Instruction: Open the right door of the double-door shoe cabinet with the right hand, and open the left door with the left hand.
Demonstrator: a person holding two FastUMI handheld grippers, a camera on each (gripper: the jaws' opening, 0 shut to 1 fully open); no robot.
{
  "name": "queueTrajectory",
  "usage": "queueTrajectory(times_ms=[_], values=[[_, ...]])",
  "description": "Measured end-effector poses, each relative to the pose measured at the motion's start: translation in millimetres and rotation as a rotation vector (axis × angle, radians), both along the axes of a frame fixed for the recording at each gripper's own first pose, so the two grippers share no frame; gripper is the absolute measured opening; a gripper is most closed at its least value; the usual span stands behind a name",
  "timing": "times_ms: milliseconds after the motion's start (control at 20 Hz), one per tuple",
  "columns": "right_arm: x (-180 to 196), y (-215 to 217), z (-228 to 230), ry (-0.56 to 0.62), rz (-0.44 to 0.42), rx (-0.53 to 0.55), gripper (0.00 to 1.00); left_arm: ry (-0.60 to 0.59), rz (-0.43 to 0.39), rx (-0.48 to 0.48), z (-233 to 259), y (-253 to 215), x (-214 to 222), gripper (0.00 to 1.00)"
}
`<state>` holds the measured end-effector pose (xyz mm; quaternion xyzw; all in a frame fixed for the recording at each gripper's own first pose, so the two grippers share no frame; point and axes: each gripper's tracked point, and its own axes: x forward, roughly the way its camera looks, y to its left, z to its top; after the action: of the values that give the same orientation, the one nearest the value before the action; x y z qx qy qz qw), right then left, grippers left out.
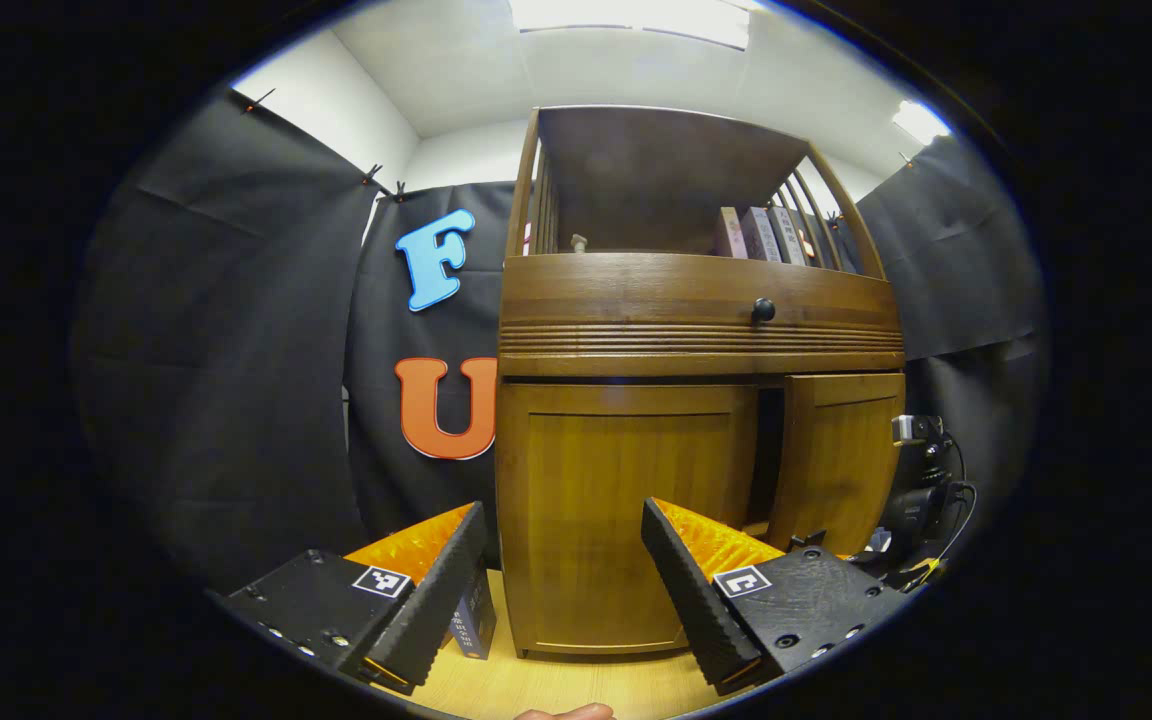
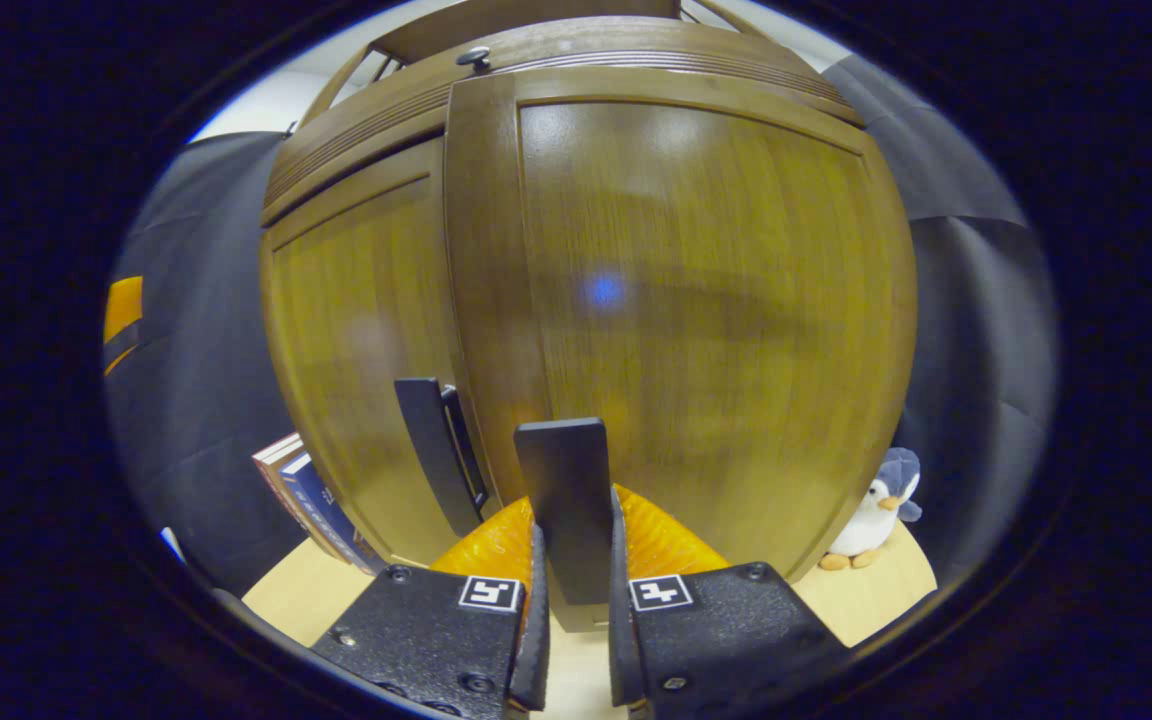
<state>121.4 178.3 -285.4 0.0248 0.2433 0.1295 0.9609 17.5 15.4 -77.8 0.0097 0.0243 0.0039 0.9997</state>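
My right gripper [image 2: 571,600] has its fingers clamped on the dark flat handle [image 2: 564,500] at the lower inner edge of the right door [image 2: 696,300] of the shoe cabinet [image 1: 696,320]. From the left gripper view that door [image 1: 841,455] stands ajar, with a dark gap between it and the left door [image 1: 626,520]. My judgement: right door partly open, not yet swung wide. Left door sits flush with the cabinet front, untouched; its handle [image 2: 436,450] lies just beside the one I hold. My left gripper [image 1: 564,575] hovers in front of the left door, fingers apart and empty. Remaining: finish the right-door swing, then grasp and pull the left handle. A toy penguin [image 2: 876,515] stands on the worktop [image 2: 886,590] beside the cabinet's right side.
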Motion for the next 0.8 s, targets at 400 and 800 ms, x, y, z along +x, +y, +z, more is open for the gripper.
queueTrajectory(times_ms=[400,800], values=[[-46.1,-30.0,8.9,-0.005,0.017,0.002,0.27,0.02,-0.045,-0.004,-1.3,-30.4,-14.0,0.94],[-80.1,-65.7,15.3,-0.017,-0.001,-0.003,0.28,0.031,-0.075,-0.009,-2.2,-51.2,-30.7,0.94]])
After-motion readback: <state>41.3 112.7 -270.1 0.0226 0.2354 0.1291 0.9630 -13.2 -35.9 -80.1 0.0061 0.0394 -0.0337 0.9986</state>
